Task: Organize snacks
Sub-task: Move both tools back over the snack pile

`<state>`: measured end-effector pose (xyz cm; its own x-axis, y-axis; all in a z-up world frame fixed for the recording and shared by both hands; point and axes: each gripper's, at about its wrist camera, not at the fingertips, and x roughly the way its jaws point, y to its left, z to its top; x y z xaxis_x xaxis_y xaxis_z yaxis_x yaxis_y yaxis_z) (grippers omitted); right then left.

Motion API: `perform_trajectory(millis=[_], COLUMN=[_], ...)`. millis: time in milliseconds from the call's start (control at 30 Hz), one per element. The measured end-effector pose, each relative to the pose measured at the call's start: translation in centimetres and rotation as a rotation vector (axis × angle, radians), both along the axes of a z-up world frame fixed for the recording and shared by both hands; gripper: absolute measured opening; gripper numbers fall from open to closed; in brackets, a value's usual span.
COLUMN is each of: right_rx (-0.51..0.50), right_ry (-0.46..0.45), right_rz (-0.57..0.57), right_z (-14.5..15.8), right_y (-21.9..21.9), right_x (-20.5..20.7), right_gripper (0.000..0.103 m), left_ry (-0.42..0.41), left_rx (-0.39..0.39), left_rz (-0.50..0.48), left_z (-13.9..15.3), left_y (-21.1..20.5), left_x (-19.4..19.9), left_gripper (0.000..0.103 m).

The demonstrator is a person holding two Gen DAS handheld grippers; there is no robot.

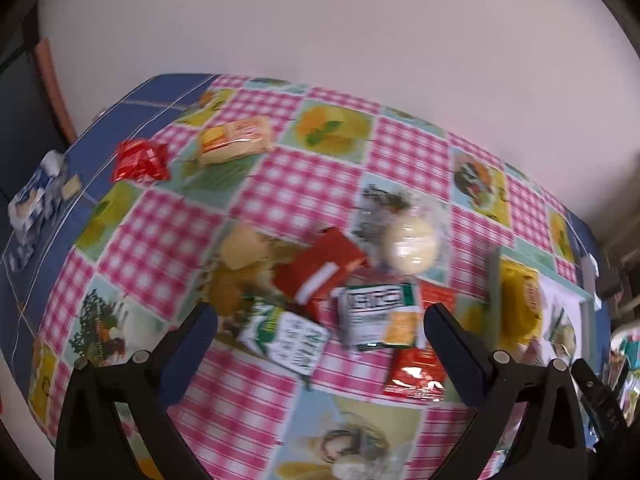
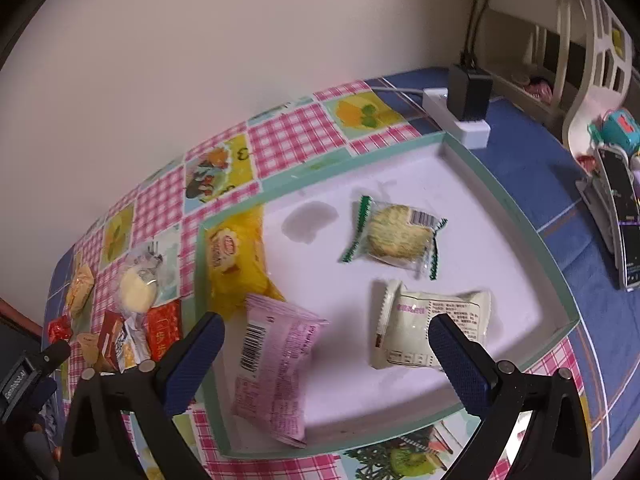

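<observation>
Left wrist view: left gripper [image 1: 320, 330] spread wide, nothing between the fingers, hanging above a loose pile of snacks on the pink gingham tablecloth [image 1: 296, 184]. Pile has a red box [image 1: 320, 272], a green-and-white packet [image 1: 376, 314], a white-green packet with black print [image 1: 288, 336], a round pale cake in clear wrap [image 1: 408, 246], a small red sachet [image 1: 416, 372]. Further back, apart from the pile: an orange-cream packet [image 1: 234, 140] and a crumpled red wrapper [image 1: 140, 160]. Motion blur on most labels, unreadable.

Right wrist view: right gripper [image 2: 326, 344] also released, empty, above the teal-rimmed white tray [image 2: 520, 216]. In the tray: a pink packet with barcode [image 2: 276, 372] at the near left, tilted; a cream packet [image 2: 424, 324] near the right finger; a round green-flecked biscuit in clear wrap [image 2: 394, 236] mid tray; a yellow packet [image 2: 236, 256] against the left wall. A white power strip [image 2: 456, 114] lies beyond the far corner
</observation>
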<state>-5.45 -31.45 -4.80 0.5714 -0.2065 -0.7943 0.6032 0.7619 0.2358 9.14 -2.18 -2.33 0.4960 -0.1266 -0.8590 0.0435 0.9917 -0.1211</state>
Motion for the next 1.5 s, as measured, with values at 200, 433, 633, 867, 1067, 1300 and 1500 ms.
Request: perform_trajectory(millis=[200,433,633,867,1067,1300,1500], right_rx=[-0.035,-0.077,-0.068,-0.079,-0.108,-0.131,-0.151], right_ry=[-0.054,-0.076,-0.010,0.082,0.164,0.221,0.248], right_rz=[0.116,0.284,0.362,0.407,0.428,0.436,0.447], right_z=[1.3,2.3,1.0,-1.4,-3.6,-5.5,-6.2], right_y=[3.1,8.8,12.5,15.2,16.0,16.3,16.6], right_x=[1.4,4.0,6.4,8.5,9.5,10.6,11.5], right_gripper=[0.103,0.103,0.103,0.102,0.089,0.083,0.083], left_ry=[0.043,0.061,0.081,0.146,0.254,0.285,0.311], left_rx=[-0.053,-0.065,-0.106,-0.145,-0.181,-0.146,-0.110], left_rz=[0.036,0.069,0.142,0.167,0.165,0.056,-0.009], left_z=[-1.1,-1.5,-1.9,-3.3,-5.6,-6.7,-7.9], left_y=[2.8,4.9,7.9,9.1,8.6,5.3,3.0], left_x=[0.4,0.5,0.6,1.1,1.6,2.2,3.0], left_gripper=[0.103,0.103,0.103,0.103,0.102,0.102,0.102])
